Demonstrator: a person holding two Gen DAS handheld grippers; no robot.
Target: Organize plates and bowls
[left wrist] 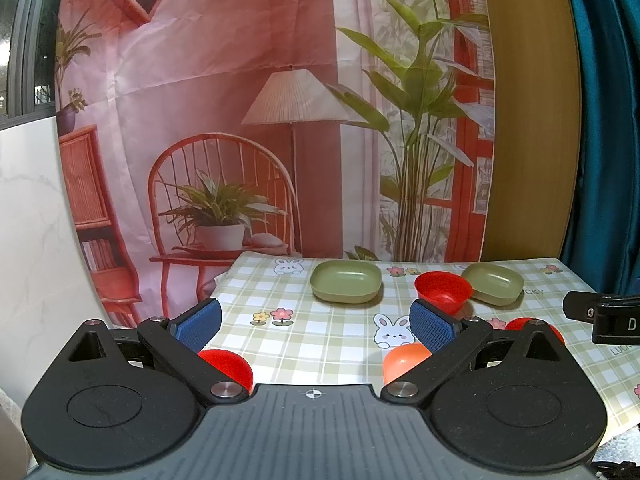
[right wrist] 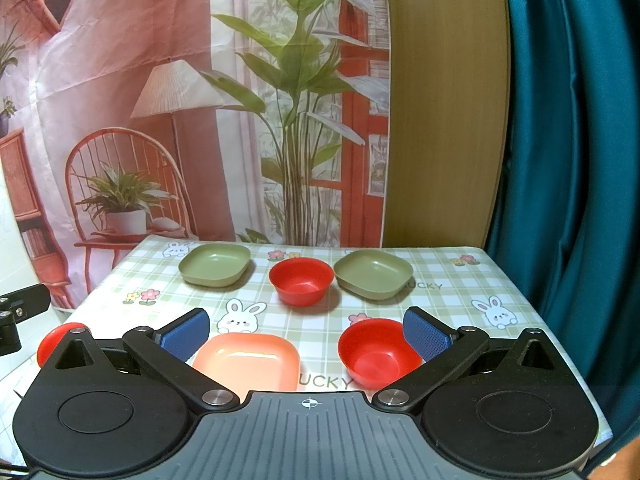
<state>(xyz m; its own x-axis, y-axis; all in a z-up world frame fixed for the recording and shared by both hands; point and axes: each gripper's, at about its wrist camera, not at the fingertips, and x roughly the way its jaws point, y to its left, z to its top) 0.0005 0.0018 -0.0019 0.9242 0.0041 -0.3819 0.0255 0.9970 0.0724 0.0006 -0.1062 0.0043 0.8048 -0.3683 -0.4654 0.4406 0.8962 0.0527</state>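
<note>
Two green square plates stand at the table's far side: one left (right wrist: 215, 266) (left wrist: 346, 280), one right (right wrist: 374, 273) (left wrist: 494, 283). A red bowl (right wrist: 301, 280) (left wrist: 443, 291) sits between them. A second red bowl (right wrist: 376, 352) and an orange square plate (right wrist: 248, 360) (left wrist: 404, 360) lie near the front. A third red bowl (left wrist: 228, 366) (right wrist: 56, 340) sits at the front left. My left gripper (left wrist: 316, 322) is open and empty above the table. My right gripper (right wrist: 306, 334) is open and empty above the orange plate and near red bowl.
The table wears a green checked cloth with rabbits (right wrist: 440, 312). A printed backdrop (right wrist: 160, 100) hangs behind it, with a wooden panel (right wrist: 440, 120) and teal curtain (right wrist: 568, 140) to the right. The right gripper's body shows in the left wrist view (left wrist: 608, 316).
</note>
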